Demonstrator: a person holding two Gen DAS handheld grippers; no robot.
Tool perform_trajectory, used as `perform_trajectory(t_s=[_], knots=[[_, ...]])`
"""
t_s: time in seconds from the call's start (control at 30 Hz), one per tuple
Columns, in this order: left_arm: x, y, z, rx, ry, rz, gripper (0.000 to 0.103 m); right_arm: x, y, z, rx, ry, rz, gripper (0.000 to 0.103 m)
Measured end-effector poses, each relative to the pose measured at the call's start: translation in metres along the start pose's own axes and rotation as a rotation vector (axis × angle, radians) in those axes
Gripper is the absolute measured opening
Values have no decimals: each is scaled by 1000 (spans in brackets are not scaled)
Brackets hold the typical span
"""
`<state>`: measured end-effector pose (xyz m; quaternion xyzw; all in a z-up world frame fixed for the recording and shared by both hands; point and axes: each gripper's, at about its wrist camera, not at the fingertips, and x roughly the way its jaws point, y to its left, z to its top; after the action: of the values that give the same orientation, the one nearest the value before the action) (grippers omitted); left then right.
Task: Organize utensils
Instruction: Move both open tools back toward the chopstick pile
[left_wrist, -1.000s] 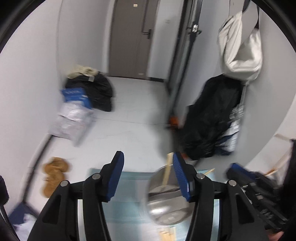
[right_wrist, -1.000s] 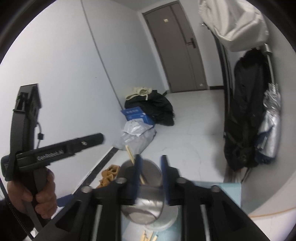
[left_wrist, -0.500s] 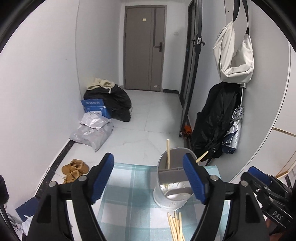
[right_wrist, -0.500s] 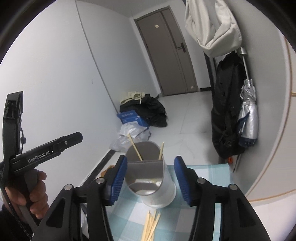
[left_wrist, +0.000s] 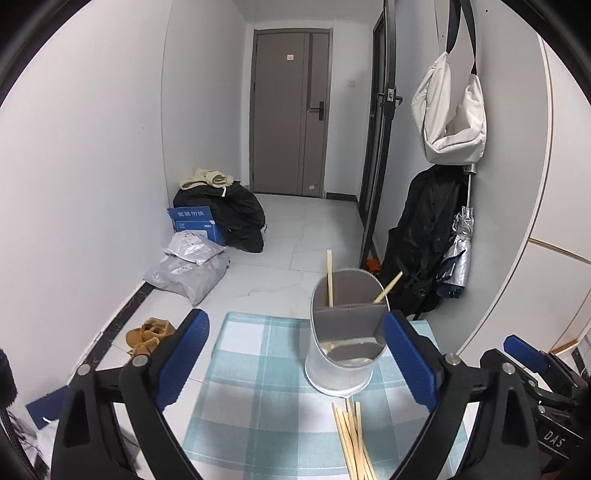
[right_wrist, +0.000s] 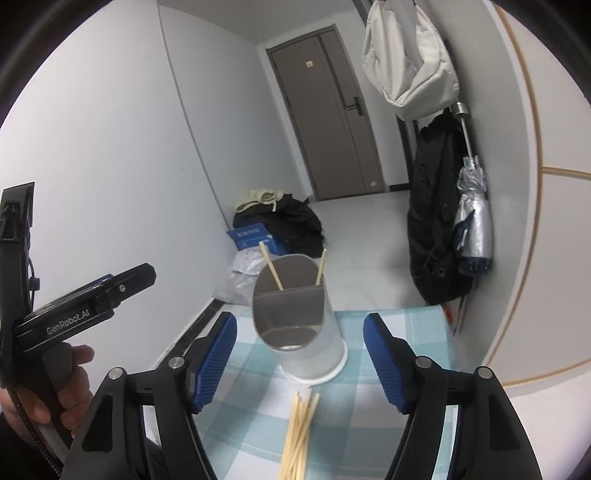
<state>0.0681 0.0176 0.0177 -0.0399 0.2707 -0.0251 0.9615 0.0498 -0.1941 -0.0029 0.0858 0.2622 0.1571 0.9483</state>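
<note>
A metal utensil holder (left_wrist: 343, 354) with an inner divider stands upright on the checked cloth (left_wrist: 258, 387). Two wooden chopsticks (left_wrist: 329, 277) lean in its far compartment. Several loose chopsticks (left_wrist: 354, 439) lie in a bundle on the cloth just in front of it. My left gripper (left_wrist: 295, 319) is opening, its blue pads (left_wrist: 188, 350) wide apart with nothing gripped. In the right wrist view, the holder (right_wrist: 306, 350) stands just beyond my right gripper (right_wrist: 301, 321), whose jaws are opening without touching it. The bundle (right_wrist: 299, 432) lies below them.
The cloth-covered table ends just behind the holder, with the floor below. A curved white wall (left_wrist: 517, 277) stands close on the right, hung with a black coat (left_wrist: 421, 240), an umbrella and a white bag. Parcels (left_wrist: 188, 269) and slippers (left_wrist: 147, 332) lie on the floor. A hand (right_wrist: 48, 384) holds the left gripper.
Both grippers have drawn back from the holder and their jaws have spread wider. The holder, close between the pads before, now stands farther ahead, and the loose chopsticks have come into view.
</note>
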Motion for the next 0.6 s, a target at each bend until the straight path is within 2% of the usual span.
perform_trajectory(t_s=[0.2, 0.33, 0.6], knots=[[12, 2, -28, -17, 40, -2, 93, 1, -6, -22, 8, 8, -30, 80], [14, 3, -42, -21, 30, -3, 93, 3, -12, -38, 20, 9, -55, 85], [35, 8, -63, -62, 100, -35, 93, 20, -17, -62, -9, 90, -107, 85]])
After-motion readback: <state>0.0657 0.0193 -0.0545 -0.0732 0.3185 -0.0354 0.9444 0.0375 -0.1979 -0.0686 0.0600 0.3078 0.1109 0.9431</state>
